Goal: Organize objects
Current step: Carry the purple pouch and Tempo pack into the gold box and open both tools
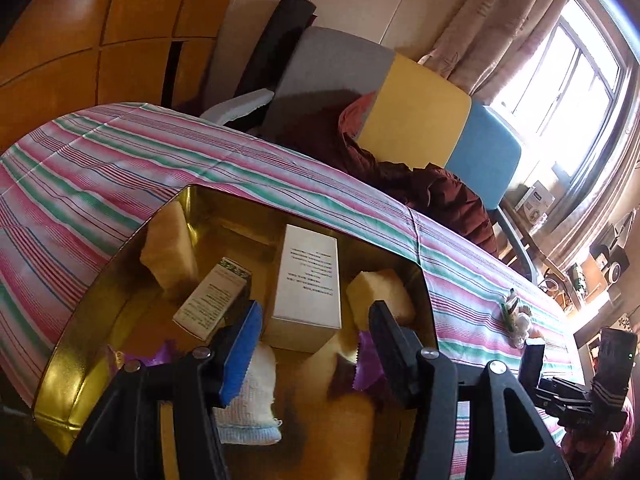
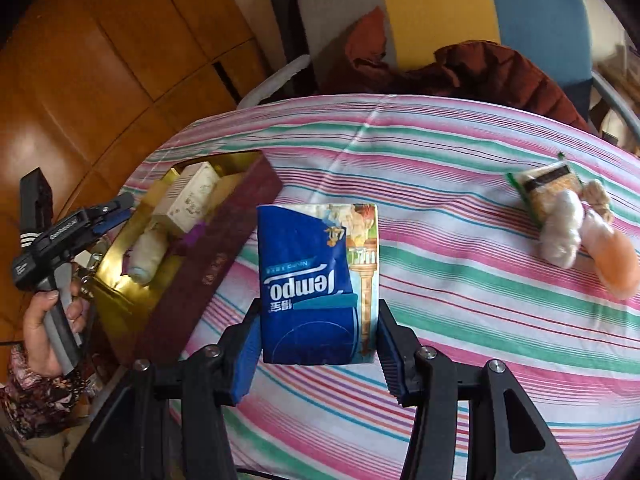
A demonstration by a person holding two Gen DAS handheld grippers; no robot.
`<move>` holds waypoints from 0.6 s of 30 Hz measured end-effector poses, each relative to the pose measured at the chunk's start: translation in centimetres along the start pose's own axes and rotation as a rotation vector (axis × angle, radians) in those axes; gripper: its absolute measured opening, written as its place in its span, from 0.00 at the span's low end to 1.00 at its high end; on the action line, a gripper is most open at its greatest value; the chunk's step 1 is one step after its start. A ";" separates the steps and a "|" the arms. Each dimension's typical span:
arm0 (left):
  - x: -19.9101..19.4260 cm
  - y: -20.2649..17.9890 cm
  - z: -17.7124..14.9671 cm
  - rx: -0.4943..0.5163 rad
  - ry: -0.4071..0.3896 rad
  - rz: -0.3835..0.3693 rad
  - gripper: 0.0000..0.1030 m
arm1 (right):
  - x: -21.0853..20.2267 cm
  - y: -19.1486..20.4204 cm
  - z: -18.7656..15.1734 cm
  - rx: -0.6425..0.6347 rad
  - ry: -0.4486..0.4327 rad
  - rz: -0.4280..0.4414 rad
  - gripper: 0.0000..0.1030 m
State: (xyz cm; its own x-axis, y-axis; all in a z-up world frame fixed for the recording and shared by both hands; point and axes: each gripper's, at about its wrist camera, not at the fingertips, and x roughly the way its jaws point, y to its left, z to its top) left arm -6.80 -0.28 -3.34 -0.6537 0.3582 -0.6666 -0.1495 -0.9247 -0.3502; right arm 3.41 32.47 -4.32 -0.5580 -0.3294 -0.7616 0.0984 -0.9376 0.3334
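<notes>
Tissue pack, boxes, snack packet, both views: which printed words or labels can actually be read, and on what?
"Tempo": on the blue tissue pack, seen upside down, held in the right tongs.
Smaller print on that pack: too blurred to read.
Lines of print on the tall white box in the gold tin: too small.
Print on the smaller box: too small.
Snack packet: nothing readable.

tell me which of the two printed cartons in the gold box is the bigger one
The plain white carton in the middle of the gold box is bigger. The other carton, left of it, is slimmer, with a green leafy band at its far end.
</notes>
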 end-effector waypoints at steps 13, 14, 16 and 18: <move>-1.9 2.7 1.3 -0.051 -0.054 0.022 0.55 | 6.5 14.9 1.2 -0.212 0.108 0.125 0.51; -2.0 2.9 1.4 -0.059 -0.059 0.023 0.55 | 7.1 15.3 1.3 -0.204 0.122 0.126 0.51; -2.3 3.3 1.6 -0.072 -0.069 0.024 0.55 | 8.3 16.0 1.2 -0.201 0.143 0.112 0.51; -2.5 3.7 1.8 -0.081 -0.075 0.031 0.55 | 9.6 16.4 1.5 -0.205 0.156 0.088 0.51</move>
State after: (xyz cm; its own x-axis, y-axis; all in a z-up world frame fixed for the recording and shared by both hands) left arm -7.09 -4.83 -1.77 -0.7109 0.3158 -0.6284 -0.0696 -0.9207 -0.3840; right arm -1.58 14.07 -5.29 -0.4080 -0.4085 -0.8165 0.3140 -0.9025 0.2946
